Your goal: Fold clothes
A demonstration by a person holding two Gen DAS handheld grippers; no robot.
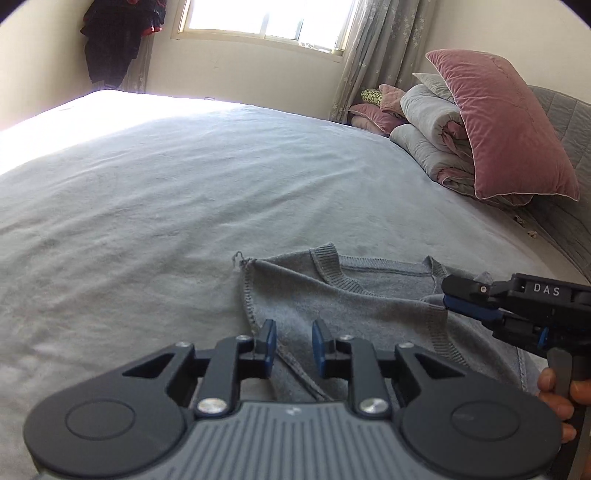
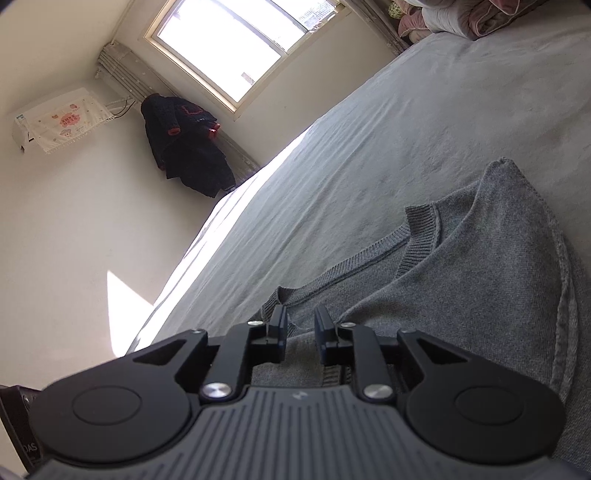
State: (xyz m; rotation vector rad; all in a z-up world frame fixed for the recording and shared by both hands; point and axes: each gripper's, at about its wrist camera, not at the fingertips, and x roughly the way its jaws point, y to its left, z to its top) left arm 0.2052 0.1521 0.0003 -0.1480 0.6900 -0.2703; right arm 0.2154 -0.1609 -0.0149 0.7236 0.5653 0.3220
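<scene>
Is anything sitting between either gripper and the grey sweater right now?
Nothing visible. The left gripper and right gripper are both open directly over the grey knitted sweater, which lies alone on the pale grey bedsheet. The pink velvet pillow sits well away.

White letters "DAS" stand on the black body of the right tongs point(image 1: 448, 295).

One grey knitted sweater point(image 1: 369, 295) lies on one bed covered with a grey sheet point(image 1: 147, 206). Two black grippers with blue pads are in view: the left gripper point(image 1: 294, 345) and the right gripper point(image 1: 448, 295). One large pink velvet pillow point(image 1: 506, 129), one window point(image 1: 266, 18), one dark hanging garment point(image 1: 118, 37), and one wall-mounted air conditioner under a white printed cover point(image 2: 59, 120).
</scene>
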